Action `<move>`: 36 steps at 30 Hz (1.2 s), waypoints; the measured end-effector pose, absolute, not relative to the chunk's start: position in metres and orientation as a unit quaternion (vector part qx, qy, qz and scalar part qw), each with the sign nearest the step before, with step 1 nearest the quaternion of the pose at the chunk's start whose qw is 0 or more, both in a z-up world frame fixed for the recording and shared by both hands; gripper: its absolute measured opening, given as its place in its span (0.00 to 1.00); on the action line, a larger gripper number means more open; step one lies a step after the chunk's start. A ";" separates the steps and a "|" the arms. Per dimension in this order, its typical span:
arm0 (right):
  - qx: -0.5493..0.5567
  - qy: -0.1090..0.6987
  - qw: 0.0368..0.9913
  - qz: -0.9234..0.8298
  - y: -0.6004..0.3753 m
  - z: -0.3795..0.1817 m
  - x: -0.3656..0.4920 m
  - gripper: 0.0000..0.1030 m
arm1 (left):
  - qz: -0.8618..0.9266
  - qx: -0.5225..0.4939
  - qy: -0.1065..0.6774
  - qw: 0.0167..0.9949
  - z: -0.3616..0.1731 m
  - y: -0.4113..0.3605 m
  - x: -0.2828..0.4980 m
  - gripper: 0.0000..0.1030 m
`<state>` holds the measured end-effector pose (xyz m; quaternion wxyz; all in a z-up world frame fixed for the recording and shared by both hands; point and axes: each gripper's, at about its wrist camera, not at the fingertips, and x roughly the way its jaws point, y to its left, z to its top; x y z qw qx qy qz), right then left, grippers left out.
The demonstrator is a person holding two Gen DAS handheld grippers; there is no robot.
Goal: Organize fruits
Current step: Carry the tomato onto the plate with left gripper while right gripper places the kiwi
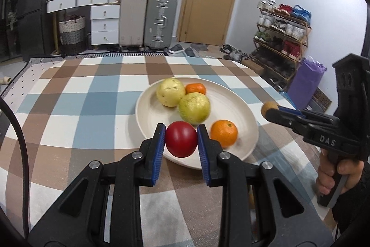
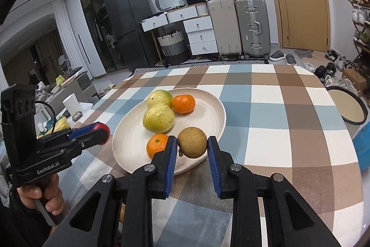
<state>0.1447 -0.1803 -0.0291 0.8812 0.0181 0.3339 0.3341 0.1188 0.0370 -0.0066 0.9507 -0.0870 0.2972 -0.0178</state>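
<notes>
The red fruit (image 1: 181, 142), tomato-like, sits low centre in the left view, pinched between the blue pads of the left claw (image 1: 181, 142) and carried at the near rim of the cream plate (image 1: 240, 108), so it looks ready to go down there. Over in the right view, the brown fruit (image 2: 193, 142) sits at lower centre inside the right claw (image 2: 192, 146): one pad touches it, while a sliver of gap shows at the other, yet the left view has it hanging clear of the worktop, so I'd call it gripped. On the plate already: two yellow-green guavas (image 1: 182, 98) touching mid-plate, a small orange (image 1: 196, 88) behind them, and another orange (image 1: 223, 133) at the near edge. Each claw comes in from its own side, which keeps them from clashing. The checked worktop (image 1: 92, 96) spreads all round, with suitcases (image 1: 148, 17) against the far wall, upper centre.
</notes>
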 end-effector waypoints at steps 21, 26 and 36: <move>-0.029 0.341 0.884 0.320 -0.151 -0.041 0.153 0.27 | 0.021 -0.075 0.282 0.956 -0.011 0.031 0.136 0.24; -0.029 0.343 0.884 0.317 -0.152 -0.041 0.153 0.27 | 0.011 -0.050 0.281 0.958 -0.009 0.020 0.136 0.24; -0.033 0.326 0.889 0.319 -0.153 -0.038 0.148 0.45 | 0.013 -0.061 0.281 0.958 -0.010 0.024 0.134 0.31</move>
